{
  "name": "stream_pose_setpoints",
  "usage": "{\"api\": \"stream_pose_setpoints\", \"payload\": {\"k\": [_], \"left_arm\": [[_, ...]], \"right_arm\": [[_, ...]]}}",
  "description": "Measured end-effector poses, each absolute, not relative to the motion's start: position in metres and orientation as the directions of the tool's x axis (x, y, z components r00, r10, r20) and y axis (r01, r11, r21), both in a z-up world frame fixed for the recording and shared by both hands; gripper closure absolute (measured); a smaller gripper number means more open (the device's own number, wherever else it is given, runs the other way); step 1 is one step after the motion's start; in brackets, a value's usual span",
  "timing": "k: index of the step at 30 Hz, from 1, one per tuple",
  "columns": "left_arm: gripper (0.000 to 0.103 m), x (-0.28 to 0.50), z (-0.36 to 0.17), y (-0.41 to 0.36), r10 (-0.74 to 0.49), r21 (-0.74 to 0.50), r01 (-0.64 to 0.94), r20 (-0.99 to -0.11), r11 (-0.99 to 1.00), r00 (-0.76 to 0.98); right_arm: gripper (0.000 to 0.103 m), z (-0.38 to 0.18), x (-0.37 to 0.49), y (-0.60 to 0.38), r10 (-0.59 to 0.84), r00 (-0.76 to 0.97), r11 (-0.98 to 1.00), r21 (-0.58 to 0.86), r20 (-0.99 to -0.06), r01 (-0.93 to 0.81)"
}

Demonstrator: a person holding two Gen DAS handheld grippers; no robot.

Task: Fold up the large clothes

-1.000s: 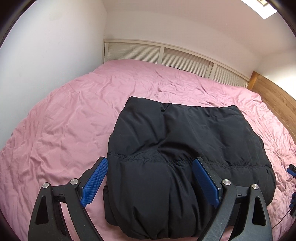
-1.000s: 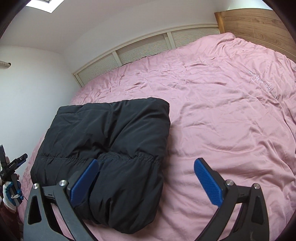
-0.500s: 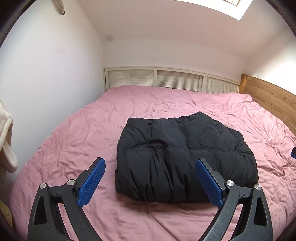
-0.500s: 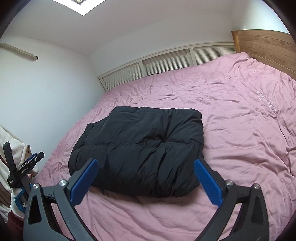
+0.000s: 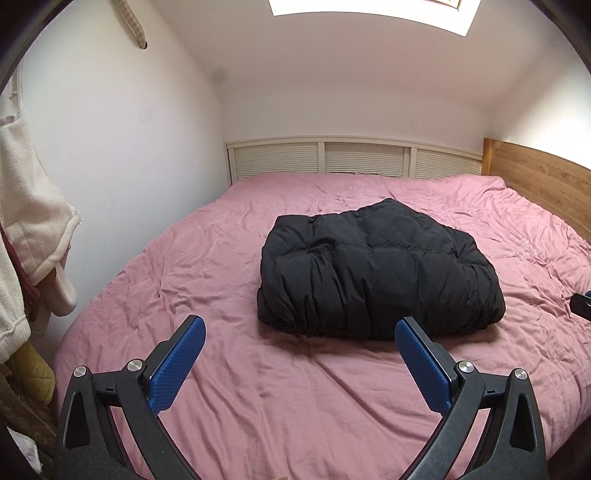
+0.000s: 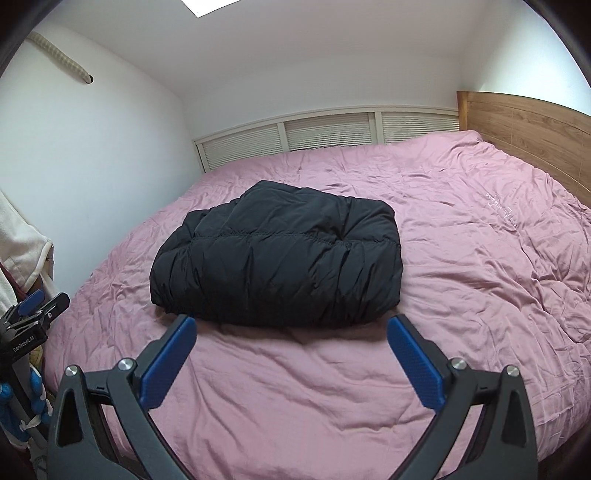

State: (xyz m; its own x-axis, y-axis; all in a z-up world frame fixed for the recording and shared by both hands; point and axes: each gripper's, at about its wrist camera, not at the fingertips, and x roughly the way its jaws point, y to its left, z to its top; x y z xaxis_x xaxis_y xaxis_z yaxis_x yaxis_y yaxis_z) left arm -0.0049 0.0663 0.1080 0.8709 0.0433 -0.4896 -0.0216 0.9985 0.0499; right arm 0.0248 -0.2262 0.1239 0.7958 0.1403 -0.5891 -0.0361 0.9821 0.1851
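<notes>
On the bed point(image 5: 229, 266) my folded black jacket point(image 5: 376, 273) lies; short of it, left gripper point(image 5: 299, 360) opening, right gripper point(image 6: 291, 350) wide, both empty.

white walls point(image 5: 129, 147), skylight point(image 5: 369, 11), wooden headboard point(image 5: 535, 177)

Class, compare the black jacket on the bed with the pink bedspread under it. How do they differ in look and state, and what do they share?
The black jacket is dark and puffy; the pink bedspread is pale and thin. The jacket is folded into a compact bundle, while the bedspread lies spread across the whole bed. The jacket covers only a small patch; the bedspread reaches every visible edge. Both are creased fabric, and neither is held.
</notes>
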Motion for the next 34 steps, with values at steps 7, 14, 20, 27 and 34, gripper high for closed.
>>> {"api": "stream_pose_setpoints", "payload": {"k": [7, 14, 20, 27, 34], "left_arm": [[0.002, -0.028, 0.105, 0.047, 0.018, 0.047, 0.006, -0.485, 0.999, 0.874], [0.002, -0.043, 0.102, 0.043, -0.013, 0.033, 0.033, -0.483, 0.999, 0.875], [0.001, -0.053, 0.096, 0.047, -0.017, 0.033, 0.038, -0.487, 0.999, 0.873], [0.001, -0.061, 0.094, 0.051, -0.003, 0.038, 0.024, -0.484, 0.999, 0.875], [0.001, -0.063, 0.092, 0.051, -0.008, 0.035, 0.030, -0.504, 0.999, 0.864]], "right_arm": [[0.000, 0.114, -0.008, -0.213, 0.106, 0.796, 0.989, 0.143, -0.596, -0.025], [0.000, 0.106, -0.023, -0.208, 0.103, 0.787, 0.991, 0.133, -0.608, -0.027], [0.000, 0.100, -0.030, -0.202, 0.101, 0.779, 0.992, 0.125, -0.619, -0.029], [0.000, 0.094, -0.036, -0.202, 0.096, 0.772, 0.991, 0.130, -0.628, -0.018], [0.000, 0.091, -0.042, -0.210, 0.073, 0.772, 0.992, 0.125, -0.631, 0.008]]}}
